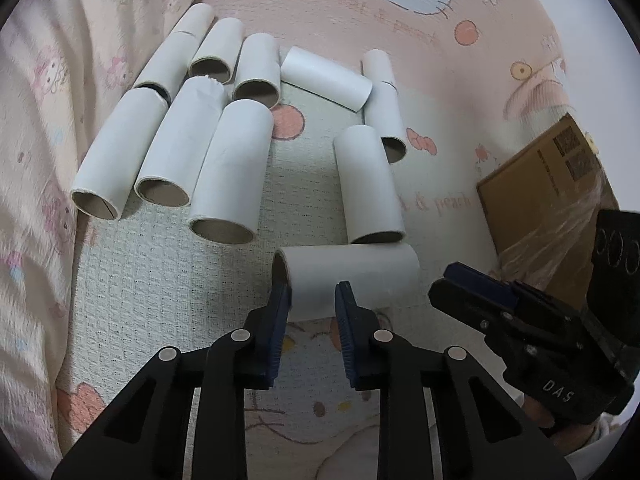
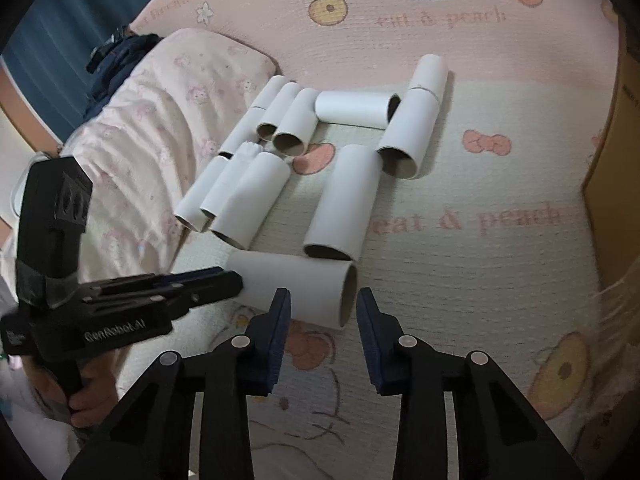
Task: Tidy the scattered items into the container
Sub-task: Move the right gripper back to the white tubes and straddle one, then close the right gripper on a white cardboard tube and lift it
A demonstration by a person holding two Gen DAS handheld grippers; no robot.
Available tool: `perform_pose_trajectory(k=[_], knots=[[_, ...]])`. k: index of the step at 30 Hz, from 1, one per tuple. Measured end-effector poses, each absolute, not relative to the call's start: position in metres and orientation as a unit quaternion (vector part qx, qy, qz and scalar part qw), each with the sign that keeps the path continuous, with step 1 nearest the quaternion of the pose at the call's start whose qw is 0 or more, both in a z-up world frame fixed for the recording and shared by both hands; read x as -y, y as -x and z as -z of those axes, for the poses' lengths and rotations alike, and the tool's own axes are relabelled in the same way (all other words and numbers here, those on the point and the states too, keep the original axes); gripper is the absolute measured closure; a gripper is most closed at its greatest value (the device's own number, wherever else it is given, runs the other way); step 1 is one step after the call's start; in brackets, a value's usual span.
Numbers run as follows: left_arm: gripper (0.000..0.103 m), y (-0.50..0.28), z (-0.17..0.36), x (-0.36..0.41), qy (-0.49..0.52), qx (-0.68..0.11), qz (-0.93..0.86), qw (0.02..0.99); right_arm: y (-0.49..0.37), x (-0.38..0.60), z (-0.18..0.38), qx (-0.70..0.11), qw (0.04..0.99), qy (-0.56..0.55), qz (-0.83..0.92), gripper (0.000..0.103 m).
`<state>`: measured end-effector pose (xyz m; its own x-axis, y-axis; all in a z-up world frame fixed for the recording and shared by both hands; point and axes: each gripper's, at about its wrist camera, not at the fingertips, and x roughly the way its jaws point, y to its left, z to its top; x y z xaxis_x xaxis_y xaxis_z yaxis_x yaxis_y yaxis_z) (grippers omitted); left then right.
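Observation:
Several white cardboard tubes lie on a pink cartoon-print mat. The nearest tube lies crosswise just ahead of my left gripper, whose open fingers reach its near side without closing on it. The same tube lies in front of my right gripper, which is open and empty, its right end between the fingertips. A standing tube sits just behind it. The cardboard box is at the right. The right gripper shows in the left wrist view.
A pink quilt is bunched along the left side. The box wall rises at the right edge in the right wrist view, with clear plastic film at its base. The left gripper body crosses the lower left.

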<state>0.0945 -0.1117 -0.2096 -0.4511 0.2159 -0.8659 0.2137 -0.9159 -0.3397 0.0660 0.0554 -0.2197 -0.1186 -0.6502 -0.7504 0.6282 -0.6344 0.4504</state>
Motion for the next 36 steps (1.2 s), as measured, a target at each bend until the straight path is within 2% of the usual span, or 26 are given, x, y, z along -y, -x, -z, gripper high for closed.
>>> perform_pose_trajectory(k=[8,23,28,34,35,36], knots=[[0.077,-0.090,0.224,0.113,0.538,0.274,-0.797,0.017,-0.060,-0.055,0.229,0.024,0.420,-0.522,0.742,0.073],[0.077,-0.048,0.211,0.054,0.533,0.182,-0.820,0.096,-0.073,-0.088,0.215,-0.103,0.347,-0.499,0.788,0.073],[0.077,-0.021,0.214,0.039,0.533,0.181,-0.817,0.127,-0.072,-0.097,0.219,-0.083,0.355,-0.504,0.783,0.073],[0.077,-0.016,0.211,0.042,0.532,0.206,-0.812,0.125,-0.069,-0.097,0.209,-0.111,0.342,-0.468,0.807,0.073],[0.076,-0.018,0.211,0.046,0.531,0.218,-0.810,0.122,-0.068,-0.097,0.209,-0.115,0.344,-0.471,0.804,0.071],[0.075,-0.021,0.212,0.050,0.532,0.226,-0.807,0.118,-0.067,-0.097,0.210,-0.120,0.346,-0.477,0.799,0.066]])
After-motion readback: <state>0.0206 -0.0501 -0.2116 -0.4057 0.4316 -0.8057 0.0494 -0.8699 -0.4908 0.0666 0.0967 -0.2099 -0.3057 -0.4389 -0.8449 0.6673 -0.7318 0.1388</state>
